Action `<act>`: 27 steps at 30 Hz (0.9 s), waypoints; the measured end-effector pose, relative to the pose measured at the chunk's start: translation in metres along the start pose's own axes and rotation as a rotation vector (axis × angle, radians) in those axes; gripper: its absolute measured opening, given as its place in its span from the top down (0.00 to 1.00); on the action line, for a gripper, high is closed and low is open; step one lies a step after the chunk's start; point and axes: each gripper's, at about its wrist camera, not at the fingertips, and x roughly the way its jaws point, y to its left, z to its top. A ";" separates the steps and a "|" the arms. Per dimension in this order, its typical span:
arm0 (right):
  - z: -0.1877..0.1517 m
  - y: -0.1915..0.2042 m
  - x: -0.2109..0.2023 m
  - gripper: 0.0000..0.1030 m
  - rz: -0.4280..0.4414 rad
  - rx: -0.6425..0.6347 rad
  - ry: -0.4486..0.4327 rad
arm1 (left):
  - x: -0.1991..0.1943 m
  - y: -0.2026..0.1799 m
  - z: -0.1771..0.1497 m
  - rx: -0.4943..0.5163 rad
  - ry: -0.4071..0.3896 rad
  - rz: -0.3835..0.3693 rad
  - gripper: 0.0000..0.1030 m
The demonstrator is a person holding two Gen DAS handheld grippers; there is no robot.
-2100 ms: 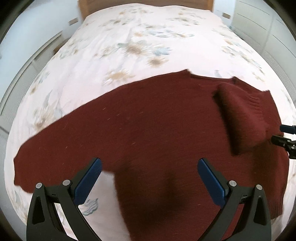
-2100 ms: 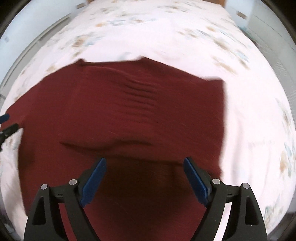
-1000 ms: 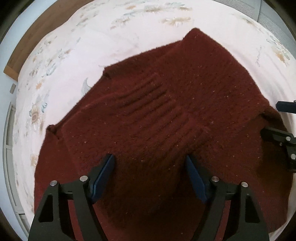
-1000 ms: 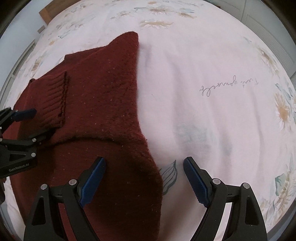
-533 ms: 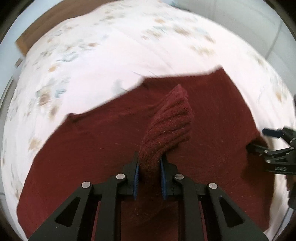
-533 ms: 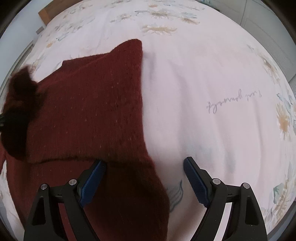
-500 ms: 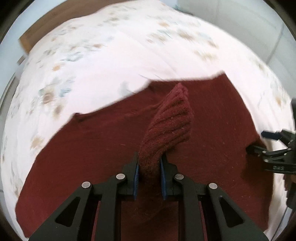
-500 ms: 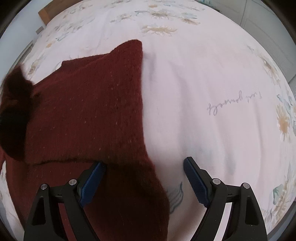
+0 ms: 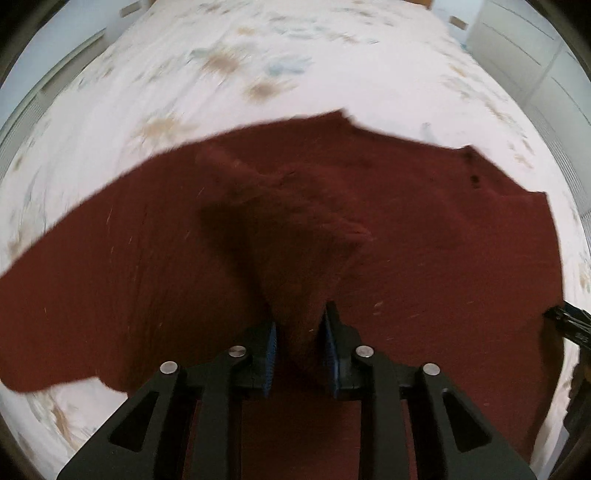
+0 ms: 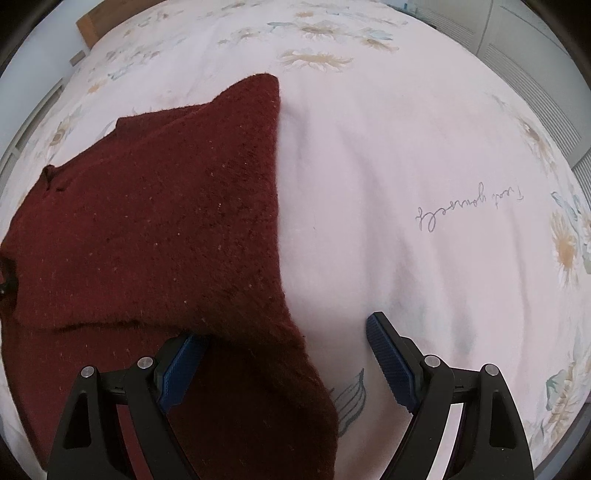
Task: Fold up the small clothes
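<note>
A dark red knitted sweater (image 9: 406, 240) lies spread on a bed. My left gripper (image 9: 299, 350) points steeply down over the sweater's middle. A raised fold of the sweater's sleeve (image 9: 295, 258) fills the narrow gap between its blue pads, and the jaws are opening slightly. My right gripper (image 10: 284, 358) hangs open over the sweater (image 10: 166, 221) at its right edge. Its left pad is above the knit and its right pad above the bare sheet. The right gripper's tips (image 9: 569, 321) also show at the right rim of the left wrist view.
The bed sheet (image 10: 406, 166) is pale pink with flower prints and a line of handwriting (image 10: 469, 210). A wooden headboard (image 10: 88, 22) stands at the far end. White cupboard doors (image 9: 535, 55) line the right side of the bed.
The left gripper closed on the ribbed sleeve end, lifted it and carried it sideways across the sweater while rolling. The sleeve has left the right wrist view. The right gripper stayed put.
</note>
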 end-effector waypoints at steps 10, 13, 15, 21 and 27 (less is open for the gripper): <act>0.024 0.024 -0.017 0.16 -0.001 -0.011 -0.027 | -0.025 0.022 -0.022 -0.089 0.006 0.058 0.49; 0.032 0.040 -0.034 0.16 -0.001 -0.045 -0.069 | -0.043 0.027 -0.022 -0.093 -0.021 0.060 0.27; 0.039 0.056 -0.046 0.14 0.008 -0.071 -0.099 | -0.056 0.023 -0.019 -0.085 -0.052 0.051 0.10; 0.051 0.112 -0.058 0.00 0.027 -0.185 -0.152 | -0.076 -0.016 -0.005 -0.015 -0.119 -0.014 0.01; 0.045 0.150 -0.037 0.00 0.043 -0.266 -0.149 | -0.069 -0.057 -0.002 0.085 -0.206 0.013 0.01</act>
